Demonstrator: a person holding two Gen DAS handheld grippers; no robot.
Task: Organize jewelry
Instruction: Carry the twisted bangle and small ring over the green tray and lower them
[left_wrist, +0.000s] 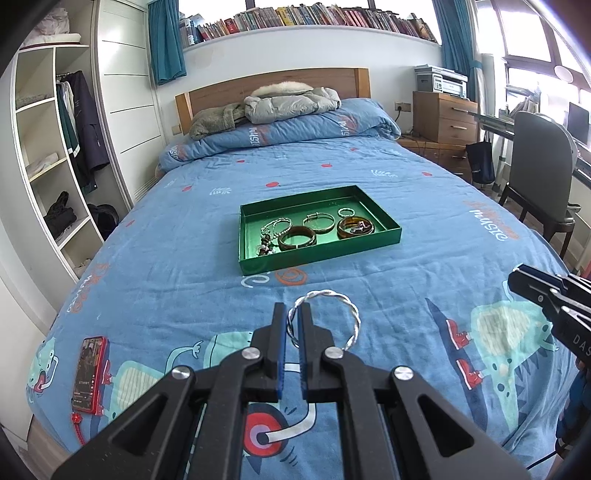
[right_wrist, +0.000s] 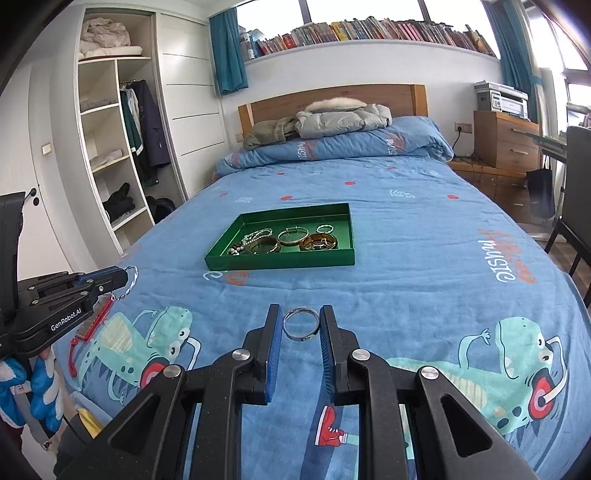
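A green tray (left_wrist: 317, 254) (right_wrist: 280, 260) lies mid-bed and holds several bangles, a beaded necklace and a small ring. My left gripper (left_wrist: 294, 314) is shut on a twisted silver bangle (left_wrist: 347, 306), held above the blue bedspread short of the tray; it also shows at the left of the right wrist view (right_wrist: 130, 277). My right gripper (right_wrist: 301, 314) is open, its fingers either side of a plain silver bangle (right_wrist: 301, 325) that lies on the bedspread. In the left wrist view the right gripper (left_wrist: 517, 277) enters at the right edge.
A red phone (left_wrist: 88, 373) with a strap lies on the bed's left front corner. Folded quilt and jackets (left_wrist: 284, 103) are at the headboard. A wardrobe (left_wrist: 48, 155) stands left; a chair (left_wrist: 535, 173) and drawers (left_wrist: 443, 114) stand right.
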